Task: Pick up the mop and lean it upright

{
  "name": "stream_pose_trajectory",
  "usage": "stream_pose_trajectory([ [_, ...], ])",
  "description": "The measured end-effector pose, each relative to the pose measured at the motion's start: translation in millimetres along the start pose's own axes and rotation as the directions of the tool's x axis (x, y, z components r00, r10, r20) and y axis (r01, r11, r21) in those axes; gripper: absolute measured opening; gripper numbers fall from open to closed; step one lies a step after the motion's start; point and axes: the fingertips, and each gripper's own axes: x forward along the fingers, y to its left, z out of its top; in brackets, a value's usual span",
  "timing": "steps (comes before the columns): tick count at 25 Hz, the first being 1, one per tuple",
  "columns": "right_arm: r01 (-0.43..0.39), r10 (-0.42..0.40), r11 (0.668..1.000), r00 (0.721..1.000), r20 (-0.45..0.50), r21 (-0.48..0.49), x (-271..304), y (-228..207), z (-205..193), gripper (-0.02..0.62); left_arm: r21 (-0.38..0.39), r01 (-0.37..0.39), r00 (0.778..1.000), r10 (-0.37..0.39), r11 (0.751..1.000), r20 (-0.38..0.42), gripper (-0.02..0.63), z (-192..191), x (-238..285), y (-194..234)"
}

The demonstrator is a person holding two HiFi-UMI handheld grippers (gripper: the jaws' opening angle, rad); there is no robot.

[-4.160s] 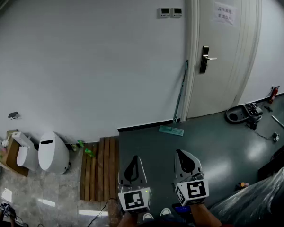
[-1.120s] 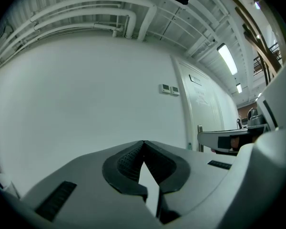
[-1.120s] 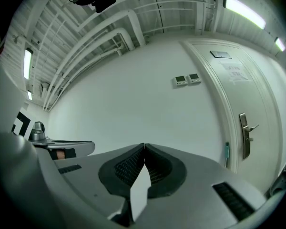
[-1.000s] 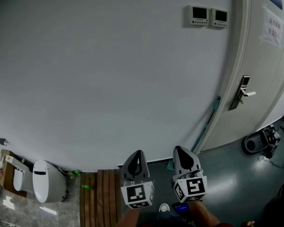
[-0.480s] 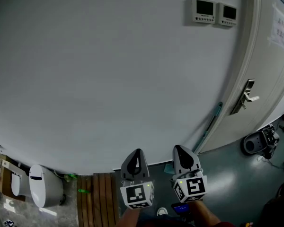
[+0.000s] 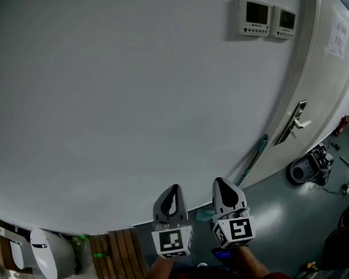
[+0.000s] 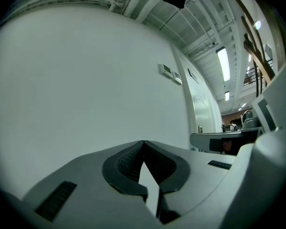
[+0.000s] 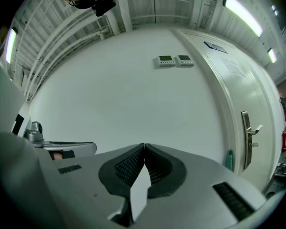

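Note:
The mop has a teal handle and leans upright against the white wall beside the door frame; its flat teal head rests on the dark floor, partly hidden behind my grippers. The tip of its handle shows in the right gripper view. My left gripper and right gripper are side by side low in the head view, both shut and empty, near the wall, apart from the mop. Each gripper view shows its jaws closed tip to tip, pointing at the wall.
A white door with a metal lever handle stands at right. Two wall thermostats are mounted high up. A round robot vacuum sits on the floor by the door. A wooden slat mat and a white bin are at lower left.
The head view has closed in on the wall and tilted up from the floor. The mop still leans in its place; both grippers stay shut and level.

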Motion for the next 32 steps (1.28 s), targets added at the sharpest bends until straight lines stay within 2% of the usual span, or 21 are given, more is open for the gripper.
stream_pose_trajectory([
  [2,0.045,-0.045,0.999,0.999,0.001,-0.005,7,-12,-1,0.017,-0.013,0.050,0.999,-0.050,0.999,-0.001,0.015,-2,19,-6],
  [6,0.166,-0.166,0.986,0.986,-0.001,-0.016,7,-48,-2,0.017,0.008,0.154,0.988,-0.154,0.988,-0.022,0.015,-12,52,-27],
  [11,0.325,-0.325,0.945,0.946,0.016,-0.023,-12,-92,3,0.017,-0.042,0.298,0.954,-0.299,0.954,-0.012,0.015,-11,79,-67],
  [14,0.429,-0.429,0.902,0.903,0.021,-0.036,-38,-118,5,0.017,-0.053,0.391,0.920,-0.392,0.919,-0.011,0.015,-14,89,-99],
  [18,0.562,-0.561,0.827,0.827,0.021,-0.029,-80,-151,1,0.017,-0.066,0.492,0.869,-0.494,0.868,-0.014,0.015,-20,96,-141],
  [20,0.610,-0.609,0.792,0.793,0.021,-0.030,-98,-163,4,0.017,-0.072,0.532,0.845,-0.535,0.843,-0.018,0.015,-22,97,-160],
  [22,0.635,-0.635,0.771,0.772,0.021,-0.041,-109,-172,9,0.017,-0.066,0.560,0.826,-0.563,0.826,-0.023,0.015,-25,97,-178],
  [25,0.642,-0.642,0.766,0.767,0.025,-0.032,-114,-189,9,0.017,-0.045,0.578,0.814,-0.580,0.814,-0.025,0.015,-27,102,-197],
  [32,0.619,-0.619,0.785,0.785,0.022,-0.021,-105,-210,8,0.017,-0.022,0.563,0.826,-0.563,0.826,-0.030,0.015,-28,114,-211],
])
